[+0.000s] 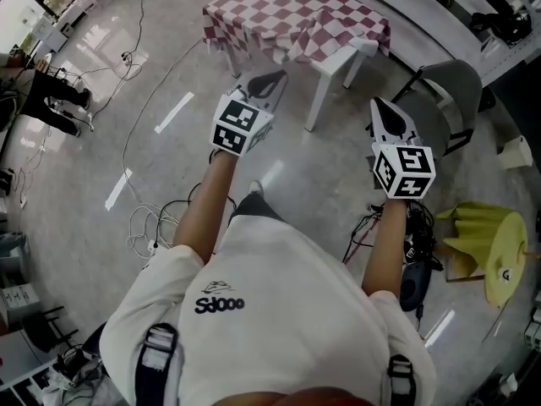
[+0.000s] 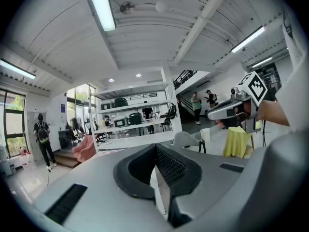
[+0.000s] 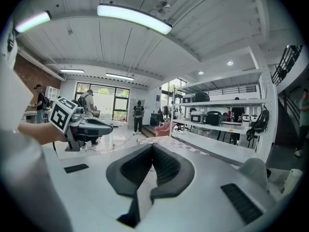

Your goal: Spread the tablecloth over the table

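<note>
Both tools are closed with nothing in them. The left gripper (image 2: 155,151) has its pads pressed together at the tip, and so does the right gripper (image 3: 152,151) (each is held out in front of the person). The checked tablecloth (image 1: 296,15) lies over the white table (image 1: 336,83), ahead of both and apart from them. A yellow cloth (image 1: 478,231), possibly draped over a stool, sits on the floor at the right.

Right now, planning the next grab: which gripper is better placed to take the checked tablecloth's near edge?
Probably left. The left gripper, jaws together, points at the near hanging edge of the tablecloth; the right gripper is off to the side by the grey chair.
</note>
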{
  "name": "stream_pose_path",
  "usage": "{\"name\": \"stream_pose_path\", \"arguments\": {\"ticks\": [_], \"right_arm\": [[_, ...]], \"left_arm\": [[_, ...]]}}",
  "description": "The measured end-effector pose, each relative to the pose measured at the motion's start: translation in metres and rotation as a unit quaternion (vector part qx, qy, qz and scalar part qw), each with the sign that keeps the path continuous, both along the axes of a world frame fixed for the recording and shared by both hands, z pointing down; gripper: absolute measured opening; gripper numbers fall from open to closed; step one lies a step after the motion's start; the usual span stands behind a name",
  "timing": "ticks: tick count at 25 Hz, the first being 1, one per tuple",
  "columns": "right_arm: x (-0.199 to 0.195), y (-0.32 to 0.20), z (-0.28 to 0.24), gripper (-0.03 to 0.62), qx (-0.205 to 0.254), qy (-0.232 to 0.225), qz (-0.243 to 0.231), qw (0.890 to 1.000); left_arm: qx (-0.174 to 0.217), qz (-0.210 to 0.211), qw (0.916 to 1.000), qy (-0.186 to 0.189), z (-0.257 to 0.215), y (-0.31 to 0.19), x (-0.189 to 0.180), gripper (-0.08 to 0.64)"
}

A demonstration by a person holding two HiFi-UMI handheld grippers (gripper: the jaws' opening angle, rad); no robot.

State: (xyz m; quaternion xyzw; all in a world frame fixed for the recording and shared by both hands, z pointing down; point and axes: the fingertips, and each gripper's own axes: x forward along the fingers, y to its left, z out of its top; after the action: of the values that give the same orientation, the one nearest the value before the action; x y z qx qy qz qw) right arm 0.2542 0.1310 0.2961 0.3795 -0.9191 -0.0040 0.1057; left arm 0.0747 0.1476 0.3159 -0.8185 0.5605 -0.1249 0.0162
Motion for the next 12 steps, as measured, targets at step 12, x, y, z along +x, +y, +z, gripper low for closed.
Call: {"name": "stream_pose_path", "arguments": {"ticks": [12], "right_arm": [[-0.045,-0.104,0.008,0.021,0.010,-0.005,0.011,1.000]], "left_arm": [[-0.004,0.020,0.9998,-0.005,0.020,-0.108,-0.040,0.028]]}}
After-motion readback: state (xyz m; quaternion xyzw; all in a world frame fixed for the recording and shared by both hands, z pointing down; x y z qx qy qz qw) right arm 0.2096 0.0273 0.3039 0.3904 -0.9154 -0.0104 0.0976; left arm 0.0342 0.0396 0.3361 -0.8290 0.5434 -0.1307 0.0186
